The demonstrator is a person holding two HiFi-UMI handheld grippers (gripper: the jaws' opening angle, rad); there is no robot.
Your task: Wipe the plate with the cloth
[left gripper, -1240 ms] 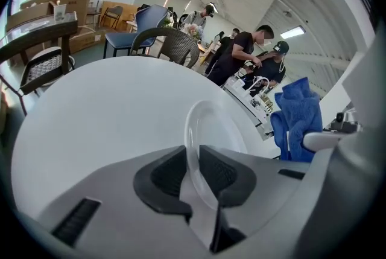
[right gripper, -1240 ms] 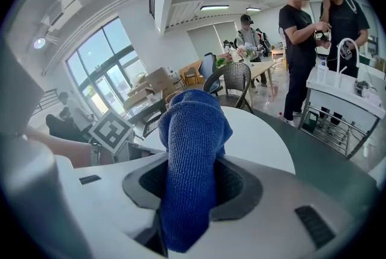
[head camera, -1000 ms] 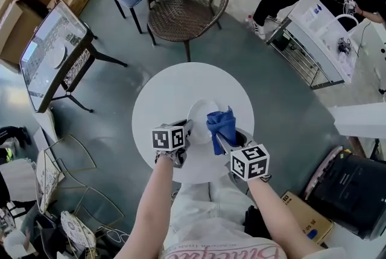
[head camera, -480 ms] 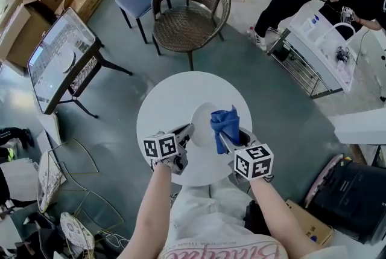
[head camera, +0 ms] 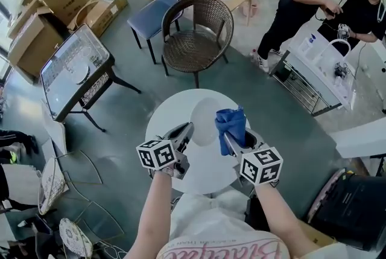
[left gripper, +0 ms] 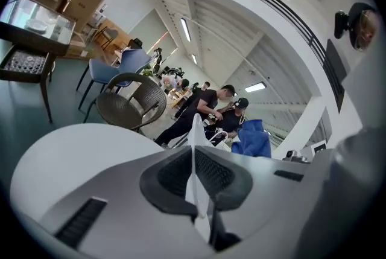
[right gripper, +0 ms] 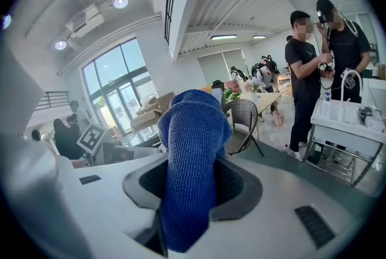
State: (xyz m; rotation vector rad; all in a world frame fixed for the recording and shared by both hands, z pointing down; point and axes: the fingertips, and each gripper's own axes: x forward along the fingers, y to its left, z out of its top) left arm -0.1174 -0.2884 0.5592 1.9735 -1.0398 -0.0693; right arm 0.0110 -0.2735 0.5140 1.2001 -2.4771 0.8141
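**Tools loaded, wiping not yet begun**

Gripping the rim of the white plate [head camera: 204, 119], the left tool [head camera: 183, 133] holds it on edge over the round table [head camera: 175, 108]. The right tool [head camera: 232, 143] pinches the bunched blue cloth [head camera: 229, 121] just at the plate's 3 o'clock, seemingly not touching it. Pick-up looks complete. Next, the cloth needs pressing onto the plate's face and sweeping across it, against a firm left grip.

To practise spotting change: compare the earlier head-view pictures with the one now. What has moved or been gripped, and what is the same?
The left gripper closed on the plate by its rim and lifted it off the white table. The right gripper rose alongside. Unchanged: the blue cloth stays clamped in the right gripper.
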